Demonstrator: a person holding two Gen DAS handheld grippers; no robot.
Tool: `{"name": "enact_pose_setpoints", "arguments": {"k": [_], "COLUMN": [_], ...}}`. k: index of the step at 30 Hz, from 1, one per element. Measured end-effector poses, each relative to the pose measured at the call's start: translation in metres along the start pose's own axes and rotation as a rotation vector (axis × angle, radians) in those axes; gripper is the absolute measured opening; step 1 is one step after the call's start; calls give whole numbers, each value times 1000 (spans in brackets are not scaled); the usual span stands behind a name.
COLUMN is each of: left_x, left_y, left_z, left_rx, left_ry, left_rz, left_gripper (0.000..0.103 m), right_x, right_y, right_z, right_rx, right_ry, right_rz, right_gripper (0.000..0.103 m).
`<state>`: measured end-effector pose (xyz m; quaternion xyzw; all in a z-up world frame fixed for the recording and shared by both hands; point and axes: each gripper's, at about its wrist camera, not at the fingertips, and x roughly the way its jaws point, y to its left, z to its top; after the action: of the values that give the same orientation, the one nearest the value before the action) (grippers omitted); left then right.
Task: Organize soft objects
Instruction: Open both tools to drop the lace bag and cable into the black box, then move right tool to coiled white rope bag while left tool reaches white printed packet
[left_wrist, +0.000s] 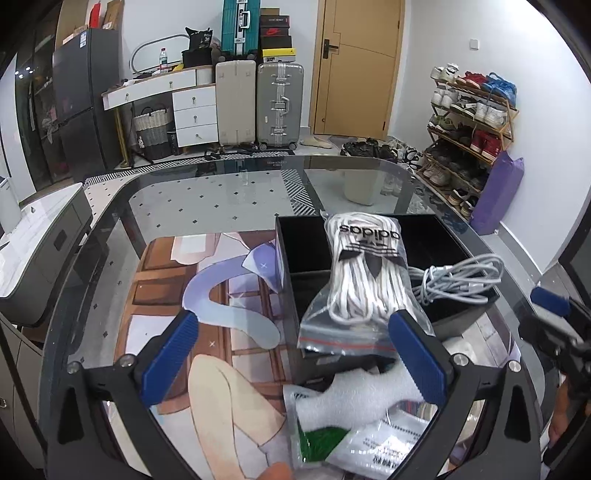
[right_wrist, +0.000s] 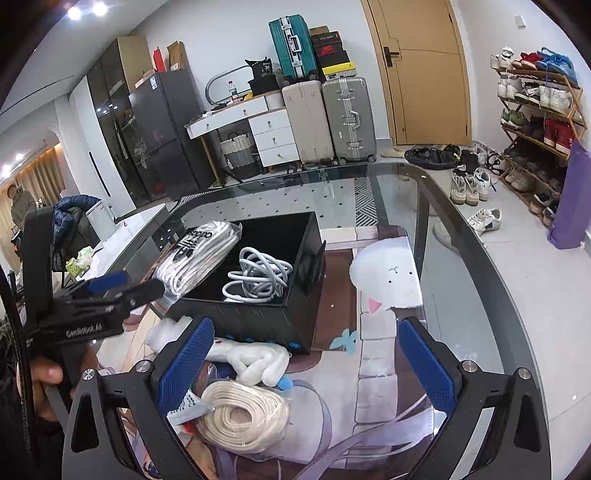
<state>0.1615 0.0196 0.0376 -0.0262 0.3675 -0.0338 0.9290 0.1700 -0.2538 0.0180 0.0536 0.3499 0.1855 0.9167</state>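
Glass table (left_wrist: 221, 192) with a printed mat (left_wrist: 207, 295) under a black box (right_wrist: 258, 314). Lace bag (left_wrist: 364, 273), white laces in clear plastic with adidas print, lies tilted across the box's left compartment, its zip end overhanging the near wall. Grey cable (right_wrist: 258, 275) coiled in the right compartment. Left gripper (left_wrist: 295, 354) spread wide, fingers either side of the bag's near end, not pinching it; right pad just beside the bag's corner. Below it, foam (left_wrist: 354, 402) and flat packets on the mat. Right gripper (right_wrist: 306, 365) also spread, holding nothing, above a rope bag (right_wrist: 240, 417) with a cream coil, close to its left pad; white cloth (right_wrist: 262, 360) between that and the box
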Motion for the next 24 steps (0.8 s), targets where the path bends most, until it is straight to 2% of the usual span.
{"name": "enact_pose_setpoints", "arguments": {"k": [10,24], "left_x": [2,-26], "left_y": [-6,-8], "left_z": [-2,-34], "left_rx": [20,23], "left_ry": [-4,8], "left_rz": [-17,-52], "left_gripper": [103,103], "right_x": [2,8], "right_y": [-2,6], "right_z": [-2,-26], "right_rx": [9,-35], "right_ry": [11,35], "right_rz": [3,17], "right_gripper": [102,102]}}
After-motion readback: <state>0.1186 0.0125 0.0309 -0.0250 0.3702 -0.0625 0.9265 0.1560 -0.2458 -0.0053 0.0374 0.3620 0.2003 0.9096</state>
